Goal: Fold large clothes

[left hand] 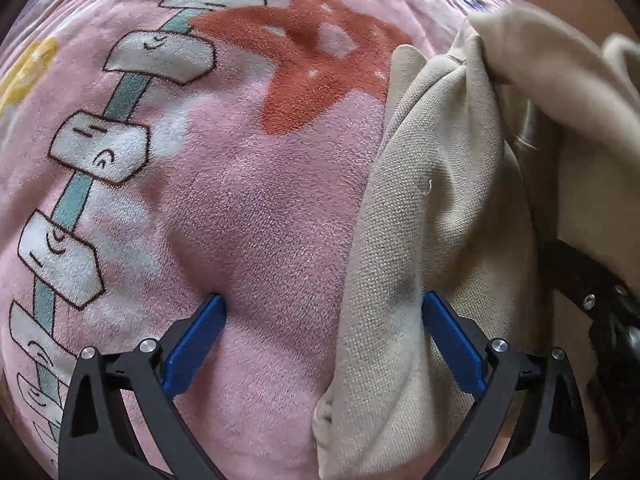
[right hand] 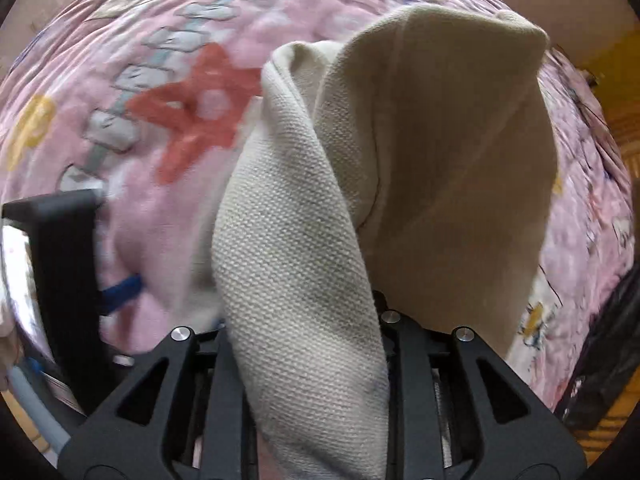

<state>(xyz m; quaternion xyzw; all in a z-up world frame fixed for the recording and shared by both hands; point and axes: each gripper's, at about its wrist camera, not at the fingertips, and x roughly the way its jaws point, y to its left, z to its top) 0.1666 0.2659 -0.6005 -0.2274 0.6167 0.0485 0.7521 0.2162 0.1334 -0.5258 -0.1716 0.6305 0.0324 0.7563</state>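
Observation:
A beige knit garment (left hand: 440, 208) lies bunched on the pink blanket (left hand: 256, 200), at the right of the left wrist view. My left gripper (left hand: 326, 316) points down at the blanket and is open wide. Its left pad presses the pink plush and its right pad (left hand: 448, 336) touches the garment's edge. In the right wrist view the beige garment (right hand: 304, 248) is draped over my right gripper (right hand: 308, 328) and runs between its black finger frames. It hides the pads, so their grip cannot be read. The left gripper's blue finger (right hand: 120, 290) shows at the left.
The pink blanket (right hand: 168, 240) bears a red star (left hand: 316, 52), a chain of white blocks (left hand: 100, 148) and a yellow shape (left hand: 28, 72). Part of the right gripper's black frame (left hand: 592, 280) sits at the right edge. A wooden floor (right hand: 616, 128) lies beyond the bed's right side.

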